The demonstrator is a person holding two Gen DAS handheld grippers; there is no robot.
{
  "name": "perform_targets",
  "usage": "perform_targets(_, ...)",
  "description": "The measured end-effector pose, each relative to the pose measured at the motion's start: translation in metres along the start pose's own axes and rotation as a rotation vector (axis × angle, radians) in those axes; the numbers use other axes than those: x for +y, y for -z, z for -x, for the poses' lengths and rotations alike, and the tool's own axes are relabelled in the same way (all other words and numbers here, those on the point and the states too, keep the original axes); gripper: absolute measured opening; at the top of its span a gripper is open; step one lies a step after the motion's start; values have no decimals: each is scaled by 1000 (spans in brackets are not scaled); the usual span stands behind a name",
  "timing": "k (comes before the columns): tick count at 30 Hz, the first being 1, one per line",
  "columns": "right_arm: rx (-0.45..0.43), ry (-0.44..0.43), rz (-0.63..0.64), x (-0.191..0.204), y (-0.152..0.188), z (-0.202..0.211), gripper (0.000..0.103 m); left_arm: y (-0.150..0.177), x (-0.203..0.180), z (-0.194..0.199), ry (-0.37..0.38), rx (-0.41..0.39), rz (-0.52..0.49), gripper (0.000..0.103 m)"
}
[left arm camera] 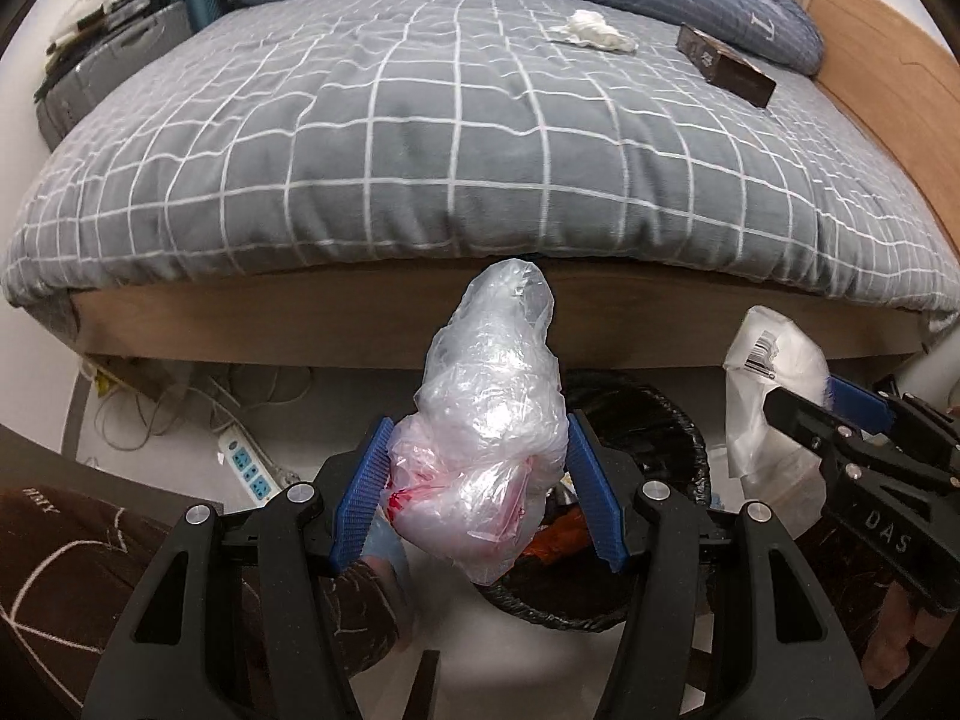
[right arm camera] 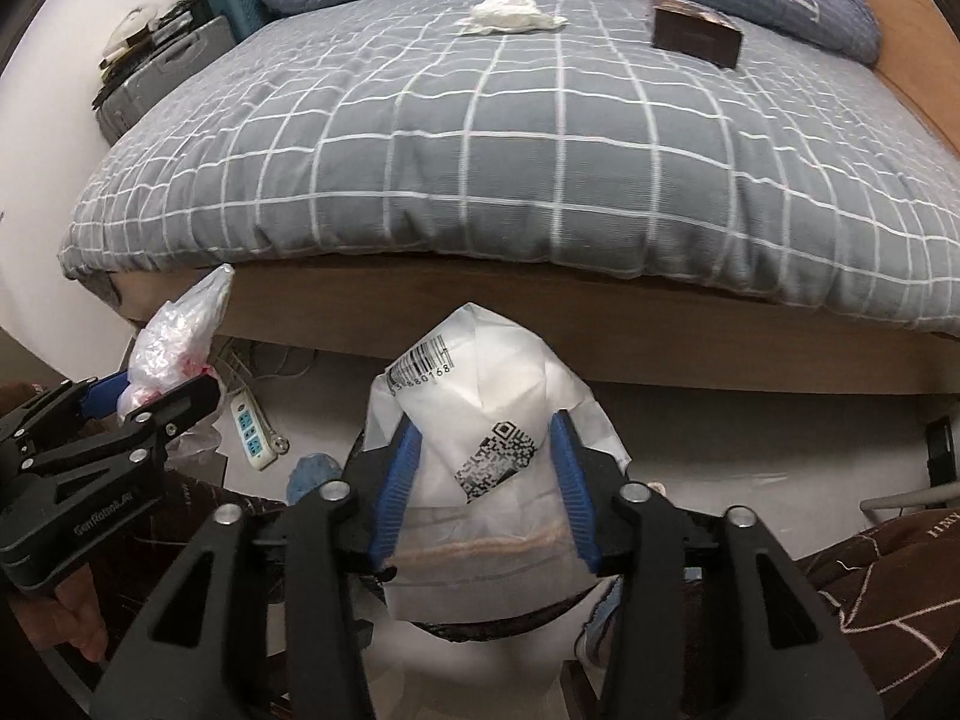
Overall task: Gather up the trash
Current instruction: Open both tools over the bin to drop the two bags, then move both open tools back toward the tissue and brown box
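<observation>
Plastic, thin and crumpled: your left gripper [left arm camera: 477, 495] pinches a clear bag [left arm camera: 489, 420] (red print low on it) between its blue pads, above the black-lined bin [left arm camera: 678, 432] on the floor beside the bed [left arm camera: 420, 138]. It weighs almost nothing, gives under the pads, and its slick film could slide out, so keep your hold on the bunched middle, not the loose top.

Your right gripper [right arm camera: 483, 492] has a white mailer [right arm camera: 480, 420] between its jaws; whether the pads press it I cannot tell. Soft, flat and light, it may flutter instead of dropping straight, so let go low over the bin.

On the bed lie a tissue wad [left arm camera: 594, 30] (pinch its centre) and a stiff brown box [left arm camera: 726, 66], best taken across its narrow sides.
</observation>
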State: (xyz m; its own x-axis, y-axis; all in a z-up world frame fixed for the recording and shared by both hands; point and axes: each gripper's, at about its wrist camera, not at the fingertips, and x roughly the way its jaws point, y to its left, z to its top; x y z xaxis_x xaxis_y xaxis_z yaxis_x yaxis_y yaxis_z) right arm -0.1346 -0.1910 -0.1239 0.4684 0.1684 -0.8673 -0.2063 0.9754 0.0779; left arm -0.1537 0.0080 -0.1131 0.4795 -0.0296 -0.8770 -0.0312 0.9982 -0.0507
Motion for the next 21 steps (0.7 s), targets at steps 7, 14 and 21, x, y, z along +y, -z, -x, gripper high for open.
perform_targets(7,-12,-3,11,-4,0,1,68,1,-6,-7,12,22,-15,57)
perform_targets(14,-41,49,-34,-38,1,7,85,-2,-31,-13,37,35,-45,57)
perform_targets(21,-124,141,-78,-73,4,26,95,-6,-70,-17,81,45,-98,57)
